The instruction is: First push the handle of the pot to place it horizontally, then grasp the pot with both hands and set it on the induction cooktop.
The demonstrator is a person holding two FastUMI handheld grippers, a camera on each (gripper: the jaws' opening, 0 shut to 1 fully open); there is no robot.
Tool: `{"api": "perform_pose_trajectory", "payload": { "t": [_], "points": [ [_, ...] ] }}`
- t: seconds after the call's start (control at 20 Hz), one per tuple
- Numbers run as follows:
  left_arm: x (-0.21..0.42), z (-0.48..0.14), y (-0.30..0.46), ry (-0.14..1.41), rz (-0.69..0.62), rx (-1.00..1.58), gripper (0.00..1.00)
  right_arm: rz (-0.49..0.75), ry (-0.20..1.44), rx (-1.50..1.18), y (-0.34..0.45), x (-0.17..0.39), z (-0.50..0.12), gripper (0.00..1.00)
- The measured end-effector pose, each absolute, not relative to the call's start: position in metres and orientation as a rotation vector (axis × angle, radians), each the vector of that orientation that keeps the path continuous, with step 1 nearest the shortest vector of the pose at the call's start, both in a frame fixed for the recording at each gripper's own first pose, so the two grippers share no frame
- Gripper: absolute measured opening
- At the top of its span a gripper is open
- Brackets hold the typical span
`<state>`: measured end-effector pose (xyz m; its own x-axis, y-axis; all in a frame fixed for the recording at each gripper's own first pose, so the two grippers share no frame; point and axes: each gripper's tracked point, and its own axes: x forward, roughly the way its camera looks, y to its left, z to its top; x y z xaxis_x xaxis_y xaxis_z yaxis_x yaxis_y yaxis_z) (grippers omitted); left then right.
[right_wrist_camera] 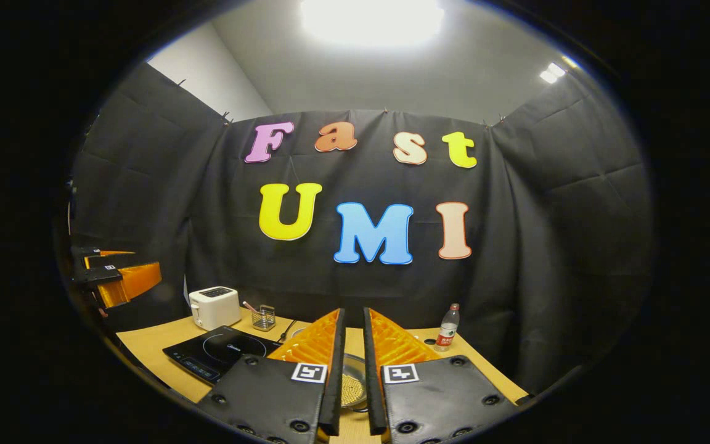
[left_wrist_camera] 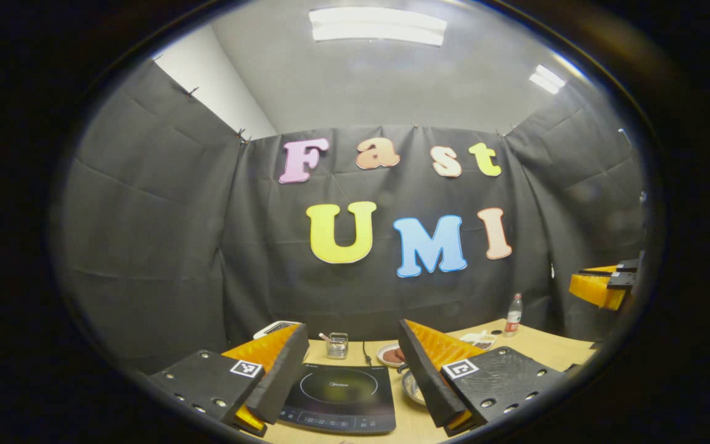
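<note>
Pot (right_wrist_camera: 352,382) on wooden table (right_wrist_camera: 151,345), induction cooktop (left_wrist_camera: 339,398) beside, left gripper (left_wrist_camera: 349,364) spread, right gripper (right_wrist_camera: 353,370) nearly closed.

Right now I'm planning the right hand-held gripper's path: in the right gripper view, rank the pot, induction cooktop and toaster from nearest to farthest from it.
1. Pot: low between the right hand-held gripper fingers.
2. Induction cooktop: on the table, to the left.
3. Toaster: far left, by the cloth wall.

Black cloth walls (left_wrist_camera: 164,246) enclose a wooden table (right_wrist_camera: 151,345) under bright ceiling lights (left_wrist_camera: 378,26).
</note>
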<state>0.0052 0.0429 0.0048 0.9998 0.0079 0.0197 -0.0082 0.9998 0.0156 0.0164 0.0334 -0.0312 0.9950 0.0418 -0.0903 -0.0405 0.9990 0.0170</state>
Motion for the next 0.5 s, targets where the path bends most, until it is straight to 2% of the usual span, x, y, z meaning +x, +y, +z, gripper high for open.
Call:
{"api": "perform_pose_trajectory", "payload": {
  "t": [0.05, 0.15, 0.5],
  "points": [
    [0.006, 0.004, 0.045, -0.019, 0.007, 0.016, 0.87, 0.026, 0.079, 0.014, 0.034, 0.016, -0.027, 0.06],
    [0.008, 0.004, 0.053, -0.025, 0.010, 0.017, 0.87, 0.084, 0.103, 0.031, 0.055, 0.018, -0.035, 0.00],
    [0.018, 0.002, 0.083, -0.039, 0.000, 0.018, 0.87, 0.086, 0.210, 0.020, 0.069, 0.022, -0.073, 0.02]
  ]
}}
